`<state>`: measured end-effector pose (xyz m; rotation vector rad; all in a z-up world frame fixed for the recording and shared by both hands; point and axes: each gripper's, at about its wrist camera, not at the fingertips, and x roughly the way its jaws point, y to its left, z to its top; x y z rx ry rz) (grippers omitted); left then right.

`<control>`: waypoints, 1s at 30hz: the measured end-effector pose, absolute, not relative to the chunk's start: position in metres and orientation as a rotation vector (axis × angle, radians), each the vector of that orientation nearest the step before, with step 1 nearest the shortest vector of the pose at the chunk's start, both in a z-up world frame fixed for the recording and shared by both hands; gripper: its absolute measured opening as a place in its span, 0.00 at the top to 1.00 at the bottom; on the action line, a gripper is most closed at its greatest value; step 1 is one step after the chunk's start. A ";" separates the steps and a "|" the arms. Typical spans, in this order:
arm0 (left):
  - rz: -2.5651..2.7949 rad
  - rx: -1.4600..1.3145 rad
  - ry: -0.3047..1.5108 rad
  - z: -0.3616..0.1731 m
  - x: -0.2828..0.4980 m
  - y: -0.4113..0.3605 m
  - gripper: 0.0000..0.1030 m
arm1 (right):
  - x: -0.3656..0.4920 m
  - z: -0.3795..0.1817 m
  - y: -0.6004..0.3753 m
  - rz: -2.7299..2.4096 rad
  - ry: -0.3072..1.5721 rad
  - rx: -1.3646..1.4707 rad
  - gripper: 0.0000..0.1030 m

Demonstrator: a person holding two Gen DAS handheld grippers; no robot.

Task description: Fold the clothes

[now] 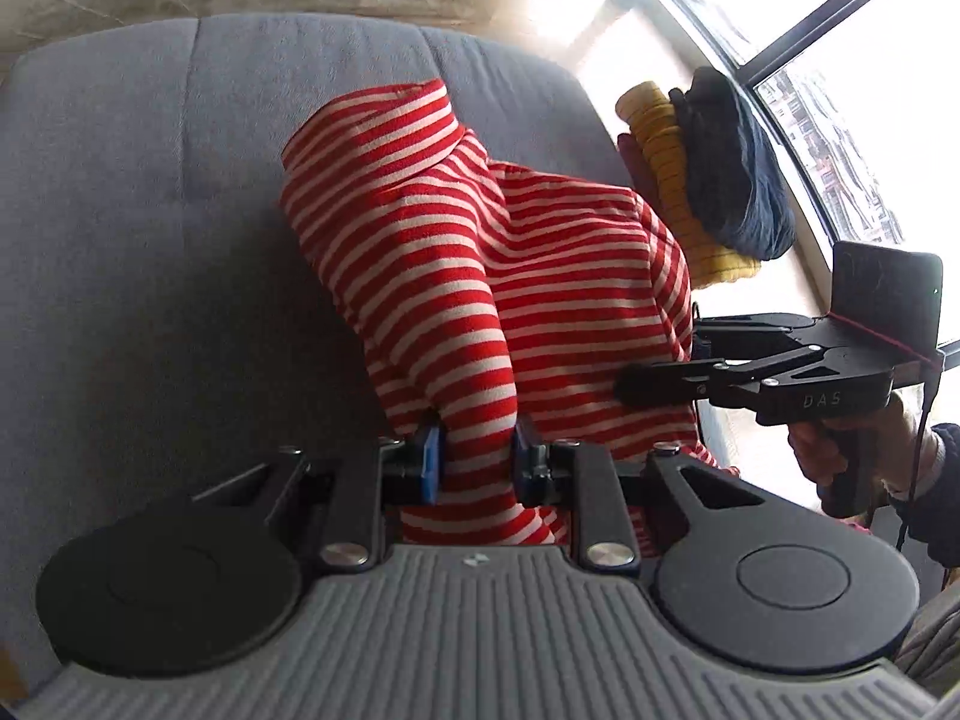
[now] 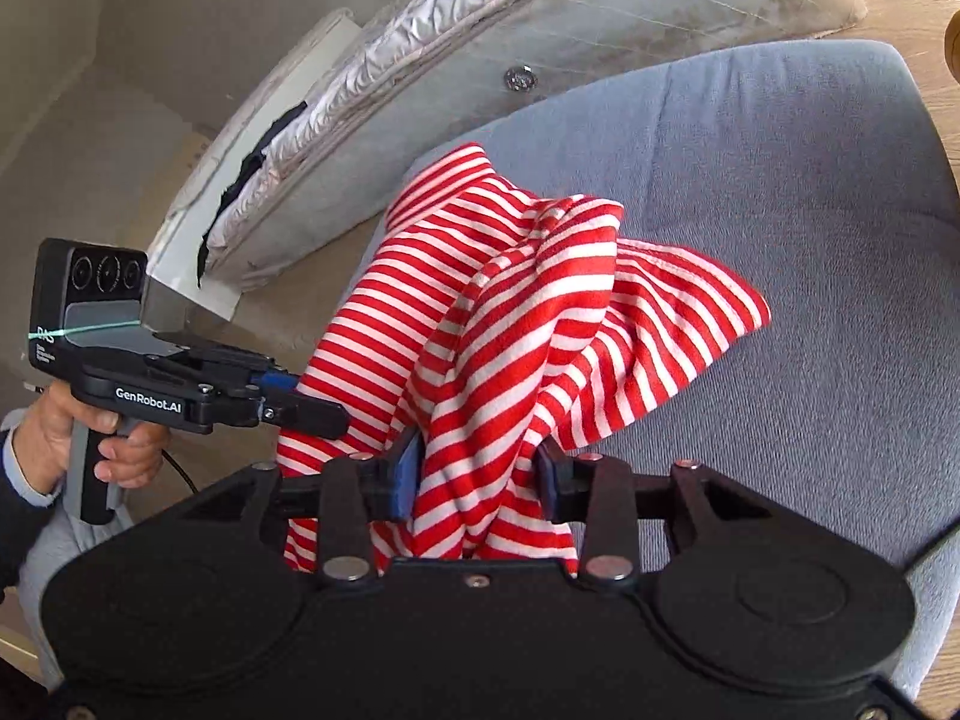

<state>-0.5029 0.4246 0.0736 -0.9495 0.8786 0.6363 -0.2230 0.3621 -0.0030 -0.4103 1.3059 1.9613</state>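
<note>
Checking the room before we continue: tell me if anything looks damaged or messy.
The quilted silver cover leaning behind the cushion has a dark tear along its edge. The striped shirt hangs bunched from both grippers, right and left, not yet folded.

- A red and white striped garment (image 1: pixel 480 276) is seen bunched up and partly lifted off a grey-blue cushion (image 1: pixel 150 240).
- Its fabric is hung in loose vertical folds, nothing laid flat.
- One fold is pinched at the near edge in each wrist view, so it's gripped in two places.
- In the right wrist view, a loose corner (image 2: pixel 720 306) is draped out over the cushion.
</note>
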 end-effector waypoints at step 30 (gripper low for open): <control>0.565 -0.309 1.170 0.057 -0.420 0.338 0.40 | -0.238 0.023 0.347 2.054 0.621 -0.700 0.51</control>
